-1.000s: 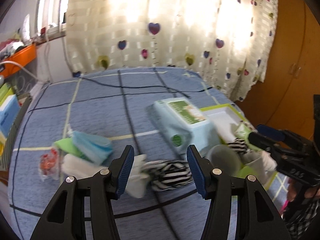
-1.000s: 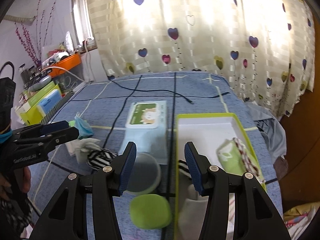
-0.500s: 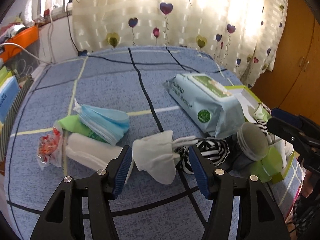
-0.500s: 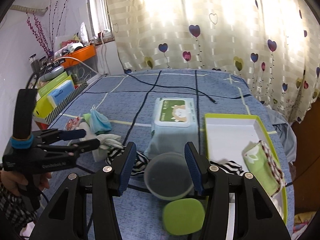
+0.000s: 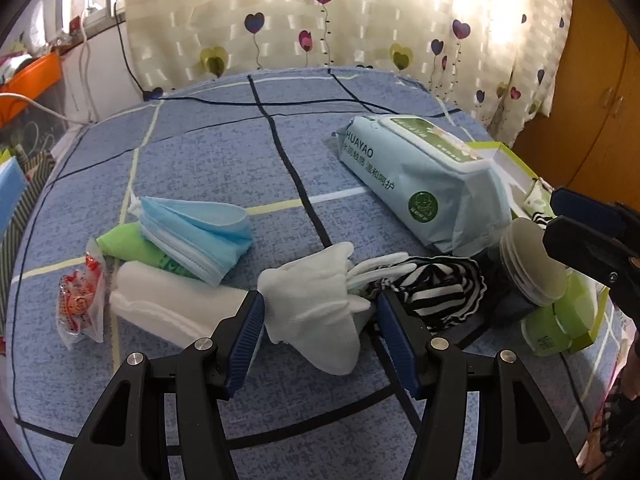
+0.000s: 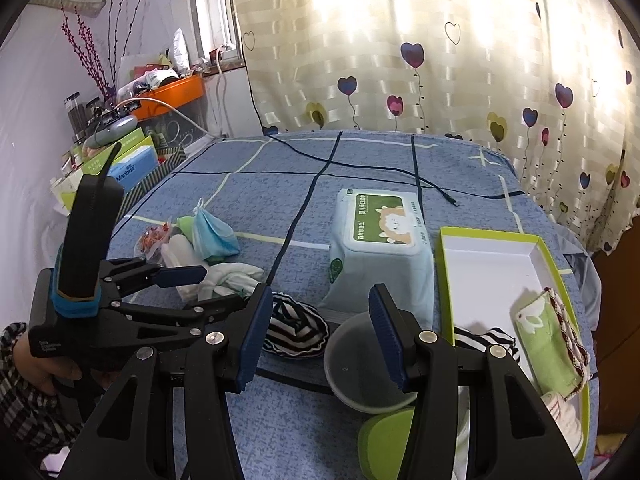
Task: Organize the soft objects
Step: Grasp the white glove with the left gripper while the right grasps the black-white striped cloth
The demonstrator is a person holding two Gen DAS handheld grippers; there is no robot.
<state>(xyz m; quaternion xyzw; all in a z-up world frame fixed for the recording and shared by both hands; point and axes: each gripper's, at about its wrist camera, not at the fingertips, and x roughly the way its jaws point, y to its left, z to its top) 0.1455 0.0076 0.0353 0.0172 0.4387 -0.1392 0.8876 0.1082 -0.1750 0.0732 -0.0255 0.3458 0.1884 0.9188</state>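
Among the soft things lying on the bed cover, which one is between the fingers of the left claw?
The white glove. It lies between the open fingers of the left claw; the striped cloth lies just right, the blue face masks farther left.

Saw a cream striped curtain printed with heart balloons (image 6: 400, 60) behind a bed under a blue cover lined with dark and pale checks (image 6: 280, 184). Noted a thin black cable (image 6: 440, 192) lying across the far part of that cover. Spotted a cluttered orange plastic tray (image 6: 172, 94) by the window, tall purple-budded twigs (image 6: 92, 52) beside it, and a blue tissue box (image 6: 134, 166) below. Glimpsed brown wooden cupboard doors (image 5: 592, 100) right of the curtain.
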